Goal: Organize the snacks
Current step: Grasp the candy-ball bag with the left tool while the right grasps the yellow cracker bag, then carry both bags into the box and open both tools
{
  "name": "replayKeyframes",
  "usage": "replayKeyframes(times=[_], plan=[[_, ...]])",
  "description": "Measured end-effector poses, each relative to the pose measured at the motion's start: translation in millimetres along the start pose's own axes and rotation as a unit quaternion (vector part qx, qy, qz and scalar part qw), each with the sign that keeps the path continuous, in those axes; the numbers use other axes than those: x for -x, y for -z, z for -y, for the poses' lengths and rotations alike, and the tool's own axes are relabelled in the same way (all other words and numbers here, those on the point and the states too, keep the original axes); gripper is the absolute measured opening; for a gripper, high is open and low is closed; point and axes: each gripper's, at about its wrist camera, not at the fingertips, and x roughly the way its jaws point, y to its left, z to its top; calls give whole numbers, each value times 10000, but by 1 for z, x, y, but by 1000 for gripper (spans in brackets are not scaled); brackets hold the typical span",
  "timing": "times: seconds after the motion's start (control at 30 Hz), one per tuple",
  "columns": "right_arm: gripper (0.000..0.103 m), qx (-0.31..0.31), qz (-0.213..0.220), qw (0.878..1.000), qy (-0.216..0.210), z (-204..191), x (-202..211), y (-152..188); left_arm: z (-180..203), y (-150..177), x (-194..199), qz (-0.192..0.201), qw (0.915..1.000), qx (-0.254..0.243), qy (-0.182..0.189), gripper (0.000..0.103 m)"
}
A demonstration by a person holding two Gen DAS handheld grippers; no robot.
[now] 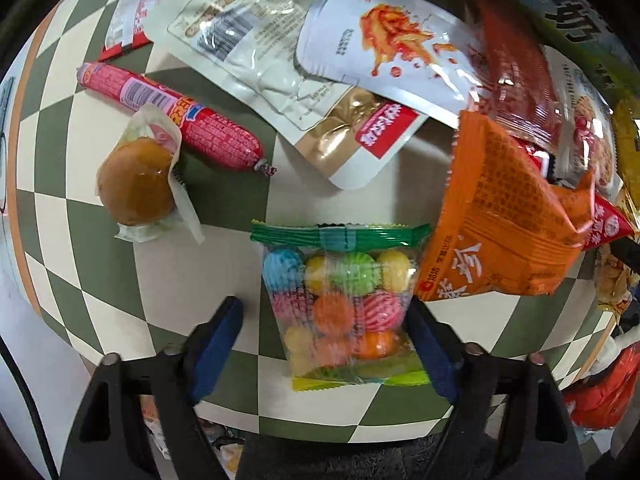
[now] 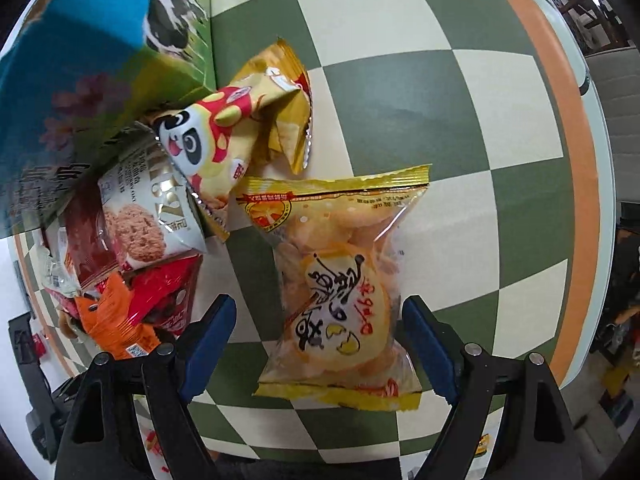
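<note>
Two grippers, both with jaws spread wide, nothing clamped yet. Left gripper (image 1: 326,344) straddles the candy-ball bag (image 1: 340,304), which lies flat on the checkered counter (image 1: 224,216); the far-side pad touches or nearly touches the bag's edge, while the near-side pad stands clear of it. Ahead and left of this gripper sit a wrapped bun (image 1: 138,182) and a pink sausage (image 1: 172,114); ahead and right, an orange packet (image 1: 500,232) overlaps the bag's top corner. Risk: closing off-centre shoves the bag sideways instead of pinching it, and lifting may drag the orange packet along. Slick film could also slip out.

Right gripper (image 2: 318,344) brackets a yellow cracker bag (image 2: 340,296), gaps on both sides. Left of it is a heap: red packet (image 2: 168,296), cookie pack (image 2: 148,220), panda pouch (image 2: 212,136). Risk: puffy bag, so a hard squeeze could crush the crackers or pop it; a shallow pinch likely catches only film.
</note>
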Motion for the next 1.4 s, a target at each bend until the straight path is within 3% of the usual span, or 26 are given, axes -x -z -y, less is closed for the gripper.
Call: replayKeyframes(times=[0.07, 0.1, 0.2, 0.43, 0.53, 0.73, 1.07, 1.27, 1.4], plan=[[82, -30, 11, 10000, 34, 0, -3, -1, 3, 5, 6, 52, 9999, -81, -26, 57], [78, -28, 2, 10000, 50, 0, -4, -1, 6, 6, 7, 68, 9999, -134, -58, 55], [62, -78, -37, 9998, 181, 2, -10, -1, 6, 11, 10, 125, 9998, -160, -85, 55], [58, -16, 142, 9994, 324, -4, -5, 3, 5, 9, 10, 161, 9997, -152, -63, 53], [50, -4, 203, 9994, 285, -8, -2, 7, 6, 9, 10, 171, 9997, -171, -49, 52], [44, -80, 228, 9997, 101, 1, -3, 22, 3, 25, 11, 135, 9997, -216, -47, 51], [39, -201, 198, 9981, -549, 36, 21, 49, -11, 60, 25, 246, 9991, -336, 116, 50], [39, -121, 205, 9937, -1098, 27, 35, 82, -22, 76, 66, 603, 9968, -350, 389, 50], [39, 131, 328, 9887, -1457, 11, 70, 96, -24, 82, 116, 1017, 9918, -435, 645, 50]])
